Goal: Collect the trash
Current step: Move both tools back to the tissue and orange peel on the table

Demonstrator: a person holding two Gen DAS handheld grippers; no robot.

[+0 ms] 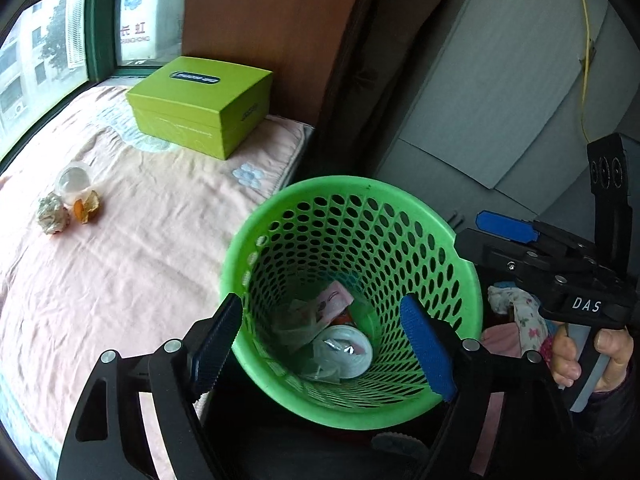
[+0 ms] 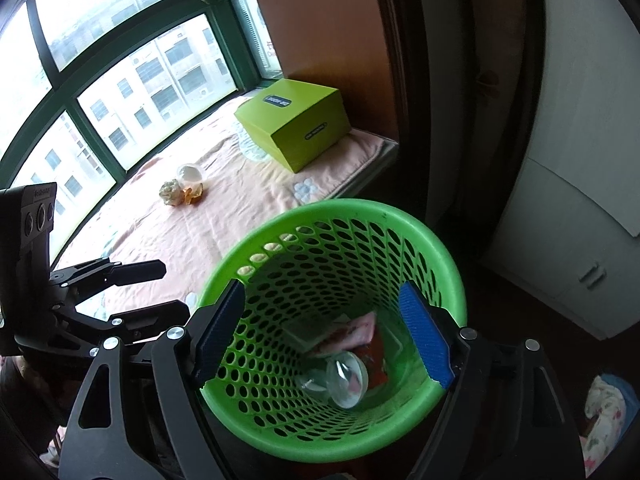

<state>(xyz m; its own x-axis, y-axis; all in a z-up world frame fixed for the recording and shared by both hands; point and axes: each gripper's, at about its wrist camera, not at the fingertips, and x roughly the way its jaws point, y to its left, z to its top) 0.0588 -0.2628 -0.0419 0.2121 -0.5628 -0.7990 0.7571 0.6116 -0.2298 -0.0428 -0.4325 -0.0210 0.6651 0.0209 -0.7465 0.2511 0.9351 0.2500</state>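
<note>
Over on the bed (image 1: 120, 280), upper left of the frame, trash (image 1: 68, 204) is sitting. Left gripper (image 1: 324, 344) is hovering nearer, right gripper (image 2: 324, 340) too, both wide apart and empty above the basket (image 1: 460, 256).

The basket (image 1: 352, 300) (image 2: 332, 332) is viewed closely from above in both wrist views; the bed (image 1: 120, 248) (image 2: 192, 232) is shared at ten o'clock.

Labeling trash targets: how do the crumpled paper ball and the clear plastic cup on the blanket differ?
The crumpled paper ball is opaque, whitish-grey and wrinkled; the clear plastic cup is see-through, smooth and rounded. The ball lies nearer the camera, the cup behind it toward the window. Both lie on the pink blanket, uncollected, beside an orange peel.
</note>
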